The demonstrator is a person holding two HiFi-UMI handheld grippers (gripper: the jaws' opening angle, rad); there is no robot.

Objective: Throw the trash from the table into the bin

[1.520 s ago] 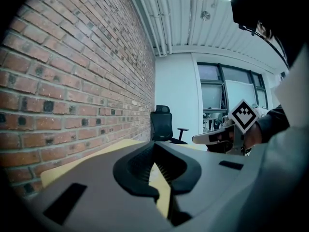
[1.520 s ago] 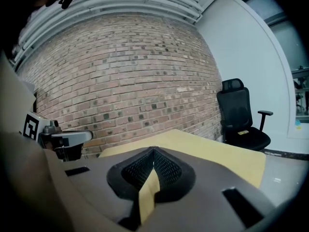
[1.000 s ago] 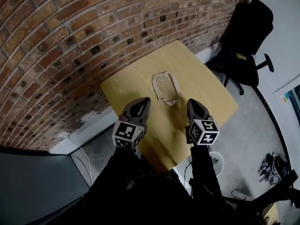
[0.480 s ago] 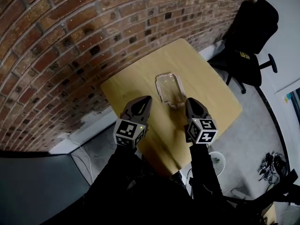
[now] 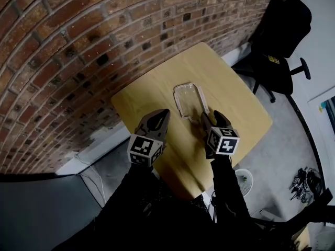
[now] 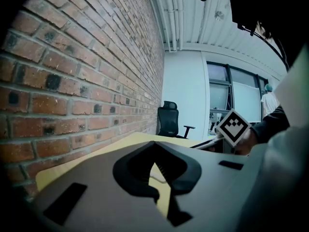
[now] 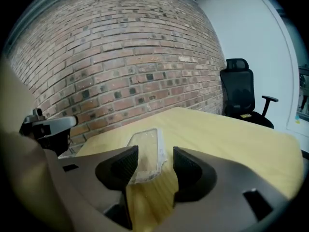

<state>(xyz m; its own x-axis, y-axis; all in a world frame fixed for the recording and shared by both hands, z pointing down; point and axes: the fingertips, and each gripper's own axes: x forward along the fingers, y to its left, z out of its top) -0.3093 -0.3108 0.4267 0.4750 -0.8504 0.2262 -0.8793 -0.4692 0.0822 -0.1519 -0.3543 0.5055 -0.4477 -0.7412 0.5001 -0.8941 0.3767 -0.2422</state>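
Note:
A clear plastic tray (image 5: 189,98) lies empty on the yellow wooden table (image 5: 238,106), close to the brick wall. My right gripper (image 5: 208,119) is low over the table just in front of the tray. Its jaws are opening, and in the right gripper view the tray's near end (image 7: 146,144) lies between the fingers of the right gripper (image 7: 150,161) without the pads pressing on it. My left gripper (image 5: 161,114) hovers to the left of the tray, shut and empty; in the left gripper view its jaws (image 6: 154,151) meet over bare table.
A brick wall (image 5: 78,41) runs along the table's far and left sides. A black office chair (image 5: 280,41) stands at the table's far right corner. On the floor to the right are a white round object (image 5: 241,181) and a tangle of cables (image 5: 303,181).
My right gripper has dropped forward to the tray's near end and its jaws have gone from shut to apart. The left gripper has sunk slightly and stays shut.

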